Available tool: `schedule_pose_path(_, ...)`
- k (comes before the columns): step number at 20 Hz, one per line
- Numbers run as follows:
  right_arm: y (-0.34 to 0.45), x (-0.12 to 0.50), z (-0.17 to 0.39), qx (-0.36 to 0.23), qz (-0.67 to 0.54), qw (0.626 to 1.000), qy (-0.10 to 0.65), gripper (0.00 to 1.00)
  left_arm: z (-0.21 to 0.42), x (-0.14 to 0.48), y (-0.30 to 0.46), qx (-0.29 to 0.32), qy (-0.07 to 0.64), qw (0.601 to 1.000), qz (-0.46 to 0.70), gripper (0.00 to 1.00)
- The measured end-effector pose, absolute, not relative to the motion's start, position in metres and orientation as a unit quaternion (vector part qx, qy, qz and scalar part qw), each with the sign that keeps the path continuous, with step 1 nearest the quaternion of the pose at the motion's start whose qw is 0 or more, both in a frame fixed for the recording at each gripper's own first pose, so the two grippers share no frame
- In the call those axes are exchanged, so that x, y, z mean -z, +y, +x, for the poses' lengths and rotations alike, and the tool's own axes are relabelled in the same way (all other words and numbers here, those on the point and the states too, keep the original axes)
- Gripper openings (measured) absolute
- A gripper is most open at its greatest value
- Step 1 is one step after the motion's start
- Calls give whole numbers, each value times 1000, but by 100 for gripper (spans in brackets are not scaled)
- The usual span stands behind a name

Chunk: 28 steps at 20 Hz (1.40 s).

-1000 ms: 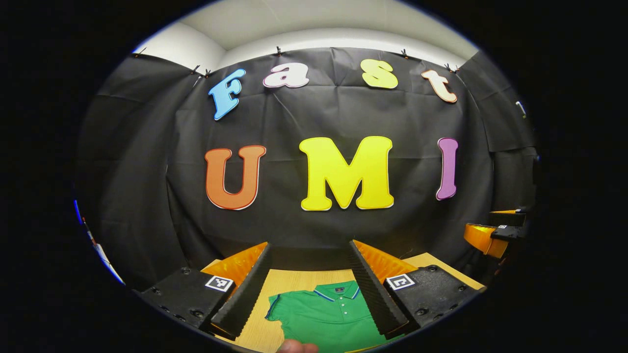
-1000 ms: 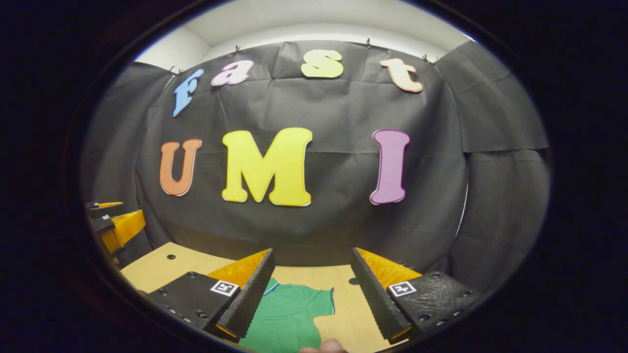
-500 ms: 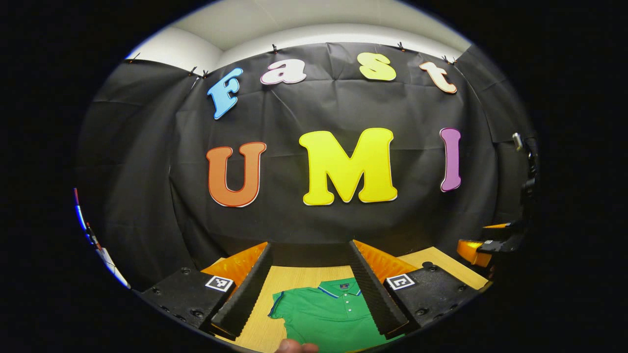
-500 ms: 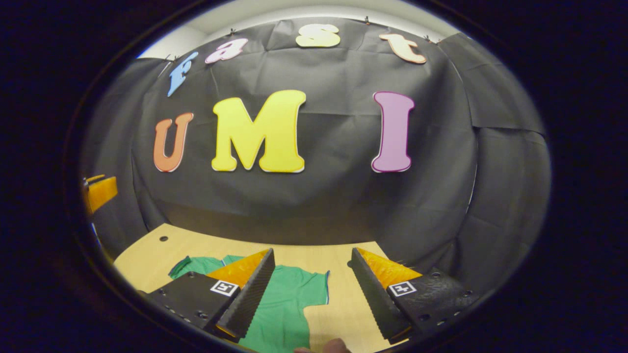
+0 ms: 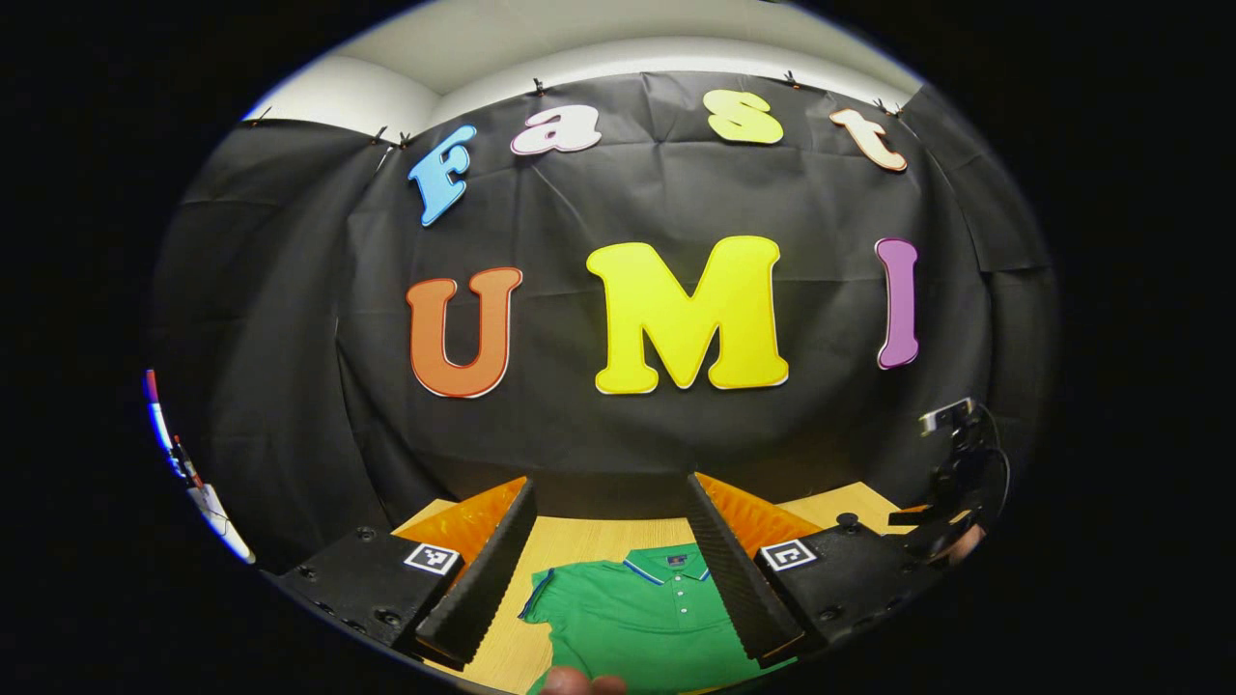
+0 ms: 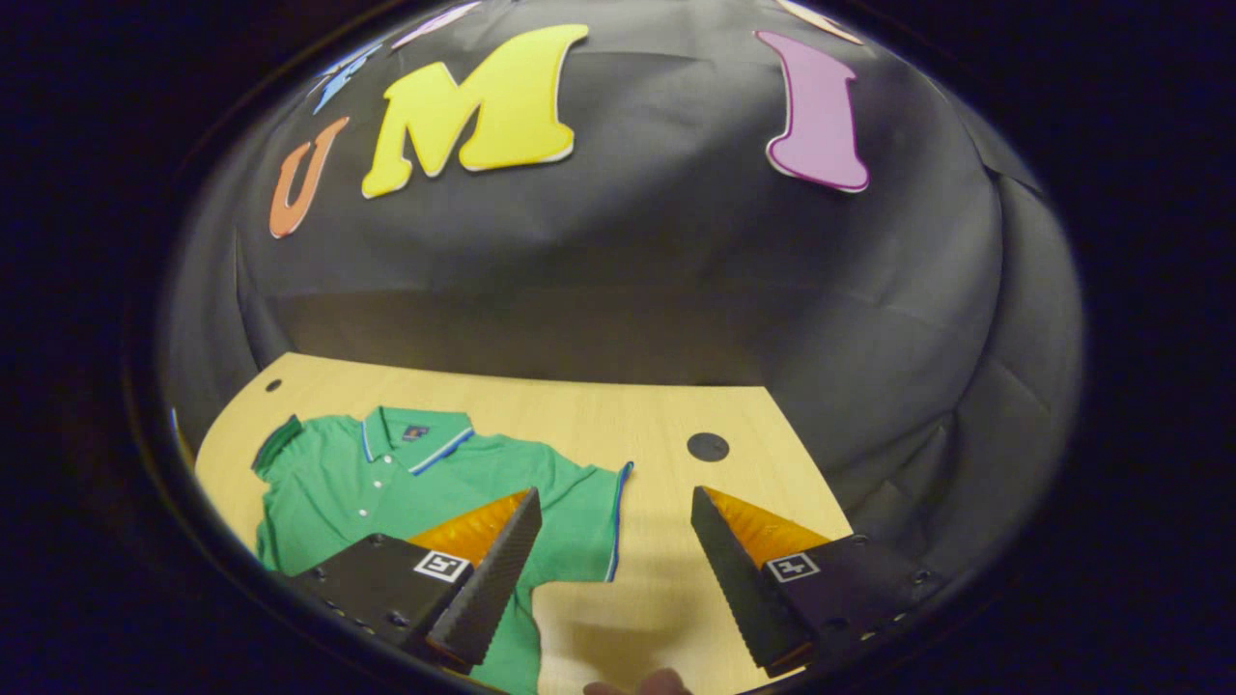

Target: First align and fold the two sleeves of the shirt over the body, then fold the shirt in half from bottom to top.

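Green shirt (image 6: pixel 386 483) lies flat on table (image 6: pixel 676 415), collar at far side, sleeves spread. Both claws apart, holding nothing: left gripper (image 5: pixel 613 560) above body, right gripper (image 6: pixel 613 569) by sleeve (image 6: pixel 589 521). Prob light, floppy fabric; pinch at sleeve hem.

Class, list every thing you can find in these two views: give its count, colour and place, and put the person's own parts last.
shirt: one, green with blue trim, flat on the table, sleeves spread, collar toward the wall
table: one, light wood, under the shirt, with two dark round holes
wall: black cloth, behind the table
left gripper: one, open, held above the shirt's collar
right gripper: one, open, above the shirt's sleeve and the bare table beside it
fingertip: one at the bottom edge of each view
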State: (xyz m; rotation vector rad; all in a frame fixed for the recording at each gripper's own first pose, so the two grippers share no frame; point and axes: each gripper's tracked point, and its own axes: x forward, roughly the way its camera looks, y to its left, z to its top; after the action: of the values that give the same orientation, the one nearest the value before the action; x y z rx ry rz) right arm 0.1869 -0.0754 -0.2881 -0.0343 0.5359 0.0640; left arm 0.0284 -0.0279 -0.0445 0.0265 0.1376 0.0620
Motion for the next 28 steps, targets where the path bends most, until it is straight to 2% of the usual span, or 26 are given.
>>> schedule_pose_path(5,-70,349,220,-44,-9,950,308,95,33,65,-27,-40,91,995,14,98)
schedule_pose_path(10,-71,386,244,-32,13,937,347,95,31,80,-20,-57,107,992,33,98)
schedule_pose_path(12,-71,397,246,-34,7,932,360,92,30,84,-15,-65,112,991,36,98)
schedule_pose_path(14,-62,402,248,-51,9,927,371,64,30,90,-8,-76,118,990,33,97)
schedule_pose_path(17,-53,403,247,-58,12,923,380,10,28,94,-2,-86,126,988,30,98)
schedule_pose_path(18,-53,404,246,-57,17,922,384,5,26,94,0,-88,126,988,32,98)
schedule_pose_path(20,-53,402,245,-52,31,917,393,0,22,91,4,-93,125,987,35,98)
schedule_pose_path(24,-50,372,248,-42,62,924,375,0,16,92,17,-107,126,986,31,98)
schedule_pose_path(28,-7,319,246,-69,91,930,350,0,9,86,26,-114,118,986,31,97)
